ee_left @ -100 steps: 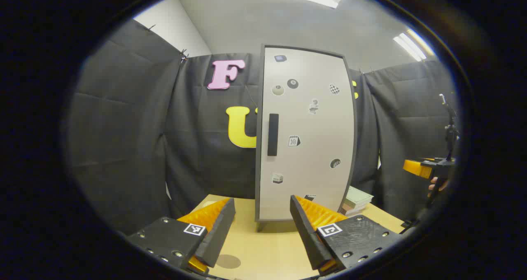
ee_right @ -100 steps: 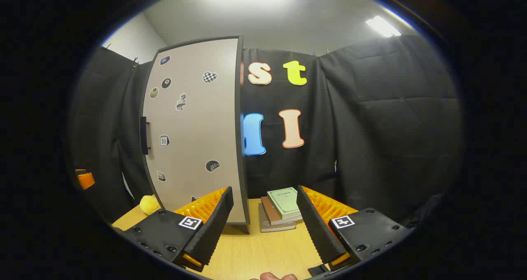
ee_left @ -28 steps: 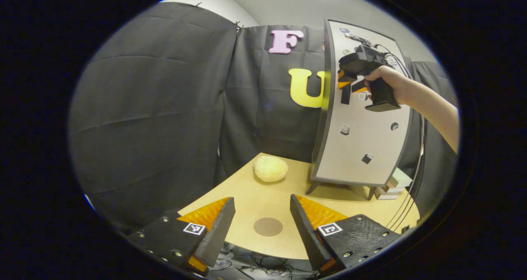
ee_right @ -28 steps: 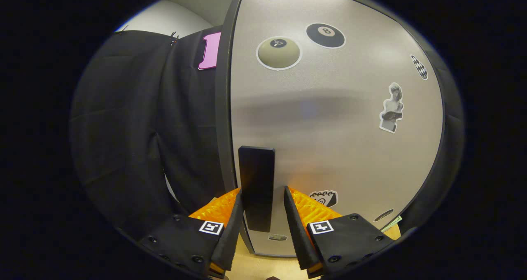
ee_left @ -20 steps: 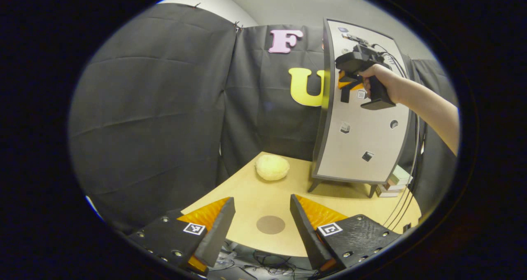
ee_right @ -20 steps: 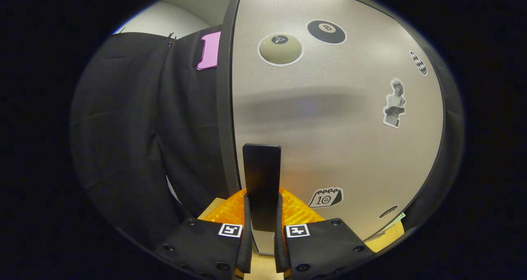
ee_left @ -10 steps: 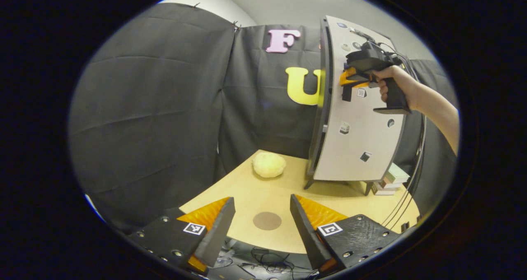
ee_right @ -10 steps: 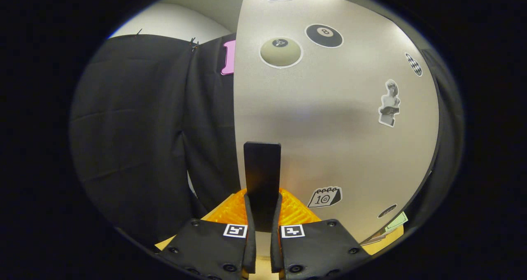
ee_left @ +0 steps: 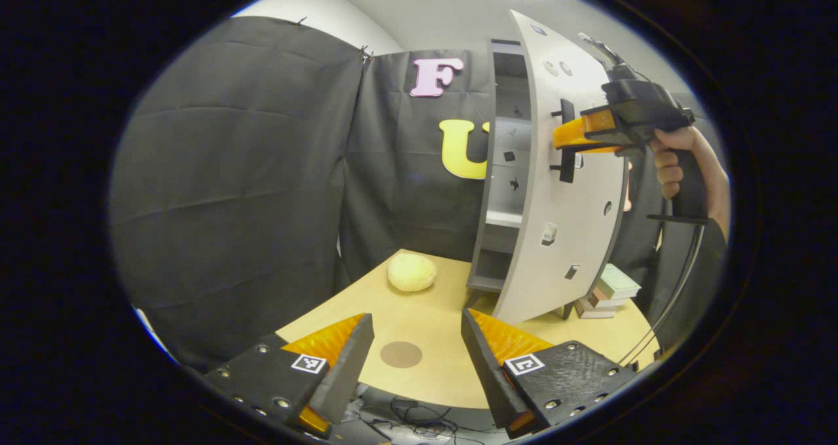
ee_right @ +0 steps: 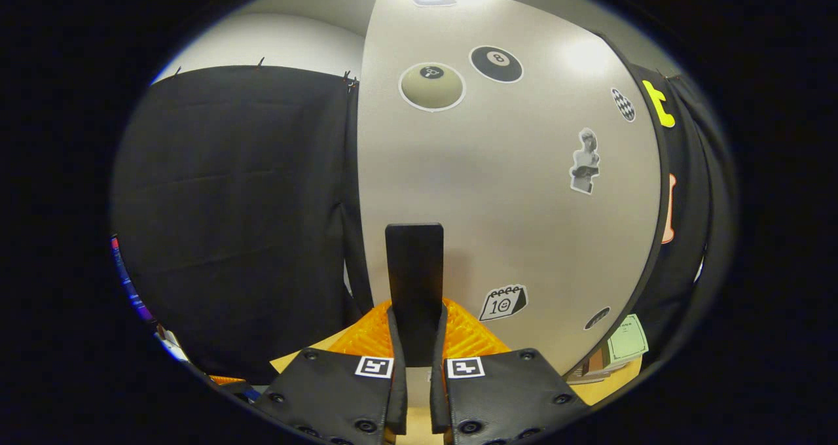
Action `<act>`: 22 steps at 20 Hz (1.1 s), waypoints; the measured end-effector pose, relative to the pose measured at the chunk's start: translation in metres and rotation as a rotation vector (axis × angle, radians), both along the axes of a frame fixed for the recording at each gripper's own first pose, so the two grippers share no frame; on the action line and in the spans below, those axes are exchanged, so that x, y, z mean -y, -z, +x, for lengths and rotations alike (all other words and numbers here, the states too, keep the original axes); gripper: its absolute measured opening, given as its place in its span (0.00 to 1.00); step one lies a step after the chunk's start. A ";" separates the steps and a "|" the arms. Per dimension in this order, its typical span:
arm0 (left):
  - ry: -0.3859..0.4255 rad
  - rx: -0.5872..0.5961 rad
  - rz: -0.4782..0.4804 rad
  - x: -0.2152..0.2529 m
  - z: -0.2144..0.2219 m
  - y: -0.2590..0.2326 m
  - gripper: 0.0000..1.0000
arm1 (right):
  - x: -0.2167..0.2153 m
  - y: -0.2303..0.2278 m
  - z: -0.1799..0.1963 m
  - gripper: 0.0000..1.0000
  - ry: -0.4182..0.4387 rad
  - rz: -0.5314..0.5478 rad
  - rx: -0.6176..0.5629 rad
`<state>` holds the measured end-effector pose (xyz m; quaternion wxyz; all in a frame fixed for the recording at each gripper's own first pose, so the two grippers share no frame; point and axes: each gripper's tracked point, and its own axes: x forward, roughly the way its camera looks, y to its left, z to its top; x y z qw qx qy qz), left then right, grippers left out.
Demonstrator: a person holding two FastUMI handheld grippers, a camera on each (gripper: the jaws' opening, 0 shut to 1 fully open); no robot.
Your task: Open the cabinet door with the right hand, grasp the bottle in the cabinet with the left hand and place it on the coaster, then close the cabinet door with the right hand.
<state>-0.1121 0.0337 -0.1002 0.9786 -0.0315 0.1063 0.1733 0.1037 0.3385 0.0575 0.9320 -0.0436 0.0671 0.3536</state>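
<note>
The right hand-held gripper [ee_right: 417,340] pinches the door handle [ee_right: 414,281], both fingers pressed on it; the door [ee_left: 563,190] stands ajar at 2 o'clock. The left hand-held gripper [ee_left: 409,360] is spread above the bench [ee_left: 432,301], the coaster [ee_left: 401,354] between its fingers at 6 o'clock.

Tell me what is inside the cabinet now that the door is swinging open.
Through the gap beside the door, the cabinet shows pale shelves and small dark marks on its back wall. No bottle is visible; the door covers most of the interior.
</note>
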 end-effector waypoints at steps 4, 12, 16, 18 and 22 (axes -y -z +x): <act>0.003 -0.007 -0.029 0.036 -0.017 -0.006 0.80 | 0.018 0.006 0.012 0.14 -0.037 0.015 -0.009; -0.025 -0.002 0.006 0.078 -0.033 -0.029 0.80 | 0.050 0.001 0.031 0.16 -0.057 0.053 -0.026; -0.025 0.003 0.016 0.102 -0.032 -0.037 0.80 | 0.069 0.001 0.023 0.16 -0.059 0.058 -0.001; -0.023 0.022 0.036 0.115 -0.029 -0.046 0.83 | 0.075 0.001 0.029 0.15 -0.051 0.063 -0.015; 0.023 0.027 0.012 0.143 -0.007 -0.043 0.80 | 0.086 -0.001 0.030 0.15 0.027 0.062 0.002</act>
